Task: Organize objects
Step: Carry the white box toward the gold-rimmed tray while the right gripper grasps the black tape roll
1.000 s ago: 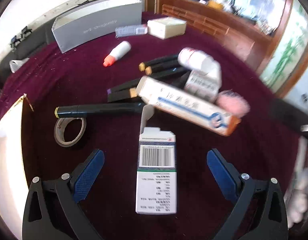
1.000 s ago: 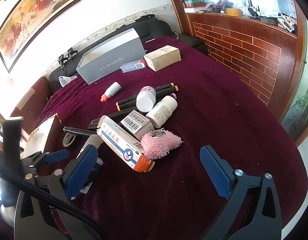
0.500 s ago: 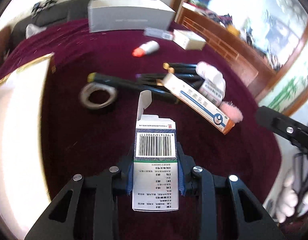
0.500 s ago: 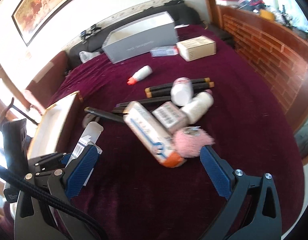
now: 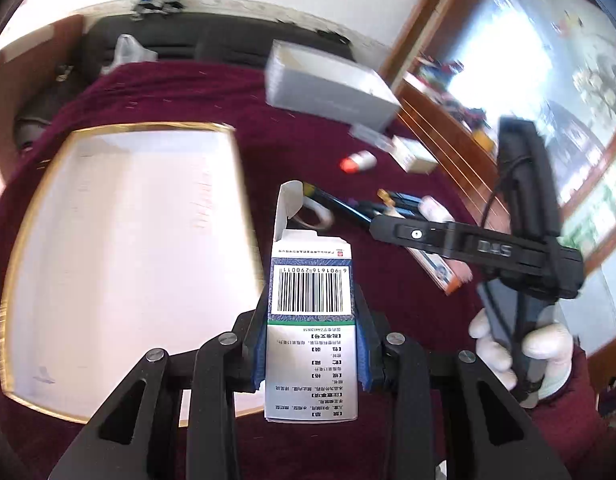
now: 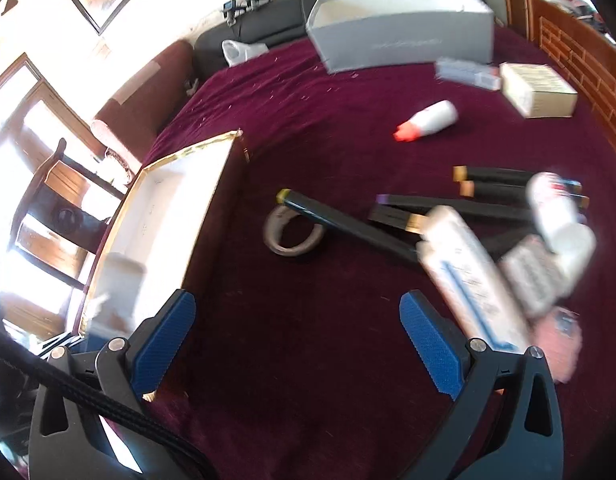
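Note:
My left gripper [image 5: 311, 344] is shut on a white and green medicine box [image 5: 311, 320] with a barcode and an open flap, held above the maroon cloth beside a white gold-rimmed tray [image 5: 120, 240]. My right gripper [image 6: 296, 344] is open and empty above the cloth, right of the tray [image 6: 156, 232]. A long white and blue box [image 6: 472, 276], black markers [image 6: 348, 224], white bottles [image 6: 556, 208], a tape roll [image 6: 294, 234] and a pink puff [image 6: 556, 340] lie in a pile ahead of it.
A grey open box [image 6: 404, 40] stands at the back, with a beige box [image 6: 538, 88], a flat pack [image 6: 466, 72] and a red-capped bottle [image 6: 428, 120] nearby. A wooden brick-pattern counter [image 6: 580, 40] runs along the right. The right gripper's body [image 5: 520, 248] shows in the left view.
My left gripper closed on the medicine box, lifted it and swung left toward the white tray. My right gripper stayed open and turned left over the cloth.

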Motion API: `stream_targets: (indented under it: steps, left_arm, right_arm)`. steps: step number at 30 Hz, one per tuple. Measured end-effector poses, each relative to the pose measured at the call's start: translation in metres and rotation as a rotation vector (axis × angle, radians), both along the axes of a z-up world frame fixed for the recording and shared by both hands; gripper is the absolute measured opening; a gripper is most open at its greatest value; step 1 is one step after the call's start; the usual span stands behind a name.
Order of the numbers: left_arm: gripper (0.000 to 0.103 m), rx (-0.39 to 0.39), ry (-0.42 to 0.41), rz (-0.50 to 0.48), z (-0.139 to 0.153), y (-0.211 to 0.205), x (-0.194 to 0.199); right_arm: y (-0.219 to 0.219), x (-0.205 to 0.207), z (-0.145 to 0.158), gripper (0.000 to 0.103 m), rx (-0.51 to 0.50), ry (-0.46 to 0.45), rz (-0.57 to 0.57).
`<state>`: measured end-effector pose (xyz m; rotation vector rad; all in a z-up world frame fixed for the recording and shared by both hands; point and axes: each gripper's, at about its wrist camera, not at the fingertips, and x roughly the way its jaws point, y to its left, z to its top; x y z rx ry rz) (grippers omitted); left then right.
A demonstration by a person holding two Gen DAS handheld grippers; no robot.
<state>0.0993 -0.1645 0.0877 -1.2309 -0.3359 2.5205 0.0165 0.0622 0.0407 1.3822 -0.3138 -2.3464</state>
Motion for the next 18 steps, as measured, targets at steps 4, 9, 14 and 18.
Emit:
stream_targets:
  steps: [4, 9, 14, 18]
  left_arm:
    - [0.029, 0.019, 0.006, 0.074, -0.001, -0.034, 0.004]
    - [0.029, 0.031, -0.004, 0.124, -0.010, -0.060, 0.007]
    - [0.029, 0.057, -0.018, 0.156, -0.020, -0.078, 0.005]
    - [0.029, 0.066, -0.025, 0.167, -0.024, -0.089, 0.005]
  right_arm:
    - [-0.029, -0.020, -0.009, 0.088, 0.118, 0.002, -0.020]
    - [-0.051, -0.024, -0.013, 0.067, 0.154, 0.015, 0.053]
    - [-0.086, -0.028, -0.025, 0.059, 0.354, 0.080, 0.128]
    - [-0.100, -0.042, -0.044, 0.031, 0.460, 0.062, 0.136]
